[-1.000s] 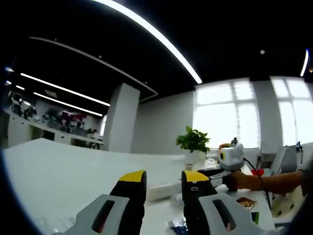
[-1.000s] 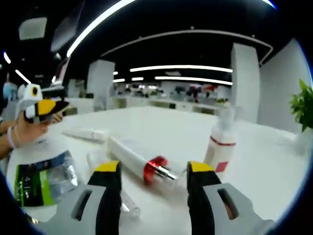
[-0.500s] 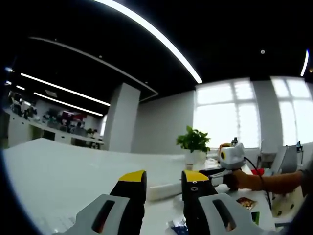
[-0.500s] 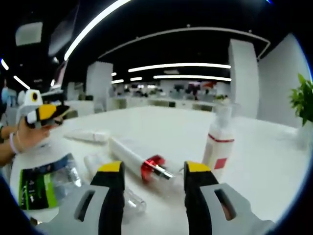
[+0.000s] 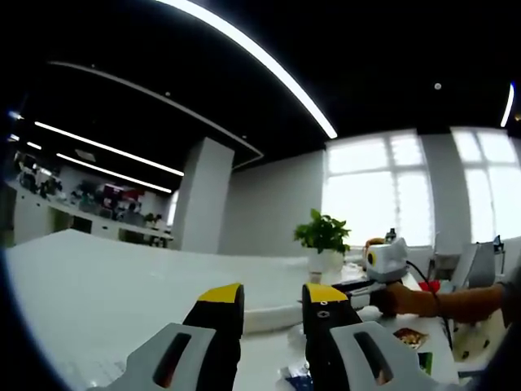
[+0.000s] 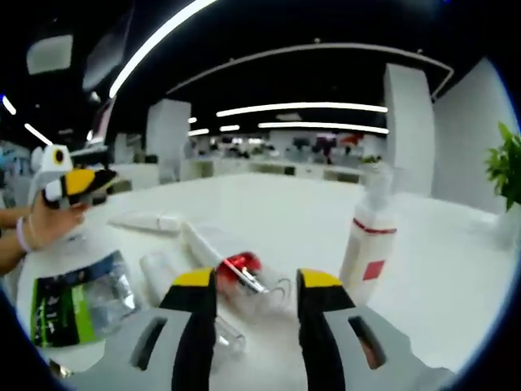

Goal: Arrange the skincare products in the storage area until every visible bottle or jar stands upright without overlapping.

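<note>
Two yellow-tipped jaws of the right gripper [image 6: 256, 281] stand apart on either side of a lying bottle with a red collar [image 6: 236, 265], not yet touching it. An upright white bottle [image 6: 368, 240] stands nearby on the white surface [image 6: 269, 204]. The left gripper [image 5: 273, 297] hovers with its jaws parted, holding nothing. The pickup step seems underway; next, closing and tipping it upright.

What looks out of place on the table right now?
The bottle with the red collar lies on its side on the white table, between the right gripper's jaws, while the white spray bottle stands upright. A white tube also lies flat.
</note>
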A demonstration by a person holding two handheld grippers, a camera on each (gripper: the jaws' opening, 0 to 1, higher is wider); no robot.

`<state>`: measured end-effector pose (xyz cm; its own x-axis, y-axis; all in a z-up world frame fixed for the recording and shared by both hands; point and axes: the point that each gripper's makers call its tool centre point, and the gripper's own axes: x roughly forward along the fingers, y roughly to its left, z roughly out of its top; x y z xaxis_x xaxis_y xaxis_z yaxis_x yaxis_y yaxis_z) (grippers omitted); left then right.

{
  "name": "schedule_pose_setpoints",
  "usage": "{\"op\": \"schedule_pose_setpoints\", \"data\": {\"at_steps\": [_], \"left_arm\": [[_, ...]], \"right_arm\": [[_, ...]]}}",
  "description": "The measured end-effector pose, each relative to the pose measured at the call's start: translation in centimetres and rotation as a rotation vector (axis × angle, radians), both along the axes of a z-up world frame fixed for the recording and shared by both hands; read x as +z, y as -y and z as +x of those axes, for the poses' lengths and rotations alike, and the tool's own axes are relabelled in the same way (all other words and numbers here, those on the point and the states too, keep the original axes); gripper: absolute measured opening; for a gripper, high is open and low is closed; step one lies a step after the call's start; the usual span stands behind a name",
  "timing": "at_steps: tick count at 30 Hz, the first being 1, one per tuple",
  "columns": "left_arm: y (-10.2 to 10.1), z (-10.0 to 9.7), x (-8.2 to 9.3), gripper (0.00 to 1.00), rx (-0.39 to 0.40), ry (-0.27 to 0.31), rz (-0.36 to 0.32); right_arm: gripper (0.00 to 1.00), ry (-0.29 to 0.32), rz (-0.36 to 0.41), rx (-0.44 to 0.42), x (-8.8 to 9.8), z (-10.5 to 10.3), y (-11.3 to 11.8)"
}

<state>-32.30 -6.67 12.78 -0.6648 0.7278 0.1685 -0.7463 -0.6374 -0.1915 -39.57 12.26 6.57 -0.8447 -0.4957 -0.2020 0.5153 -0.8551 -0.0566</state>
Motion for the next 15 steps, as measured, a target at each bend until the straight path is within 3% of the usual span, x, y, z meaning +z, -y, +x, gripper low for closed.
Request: {"op": "schedule_pose_setpoints", "data": {"at_steps": [10, 15], "left_arm": [[0.0, -0.1, 0.1, 0.29, 0.000, -0.001, 0.002], [0.0, -0.1, 0.1, 0.29, 0.000, 0.000, 0.003]], "right_arm": [[0.41, 0.046, -0.067, 0.024, -0.4, 0.8, 1.1], [0.31, 0.056, -0.072, 0.035, -0.5, 1.0, 1.2]]}}
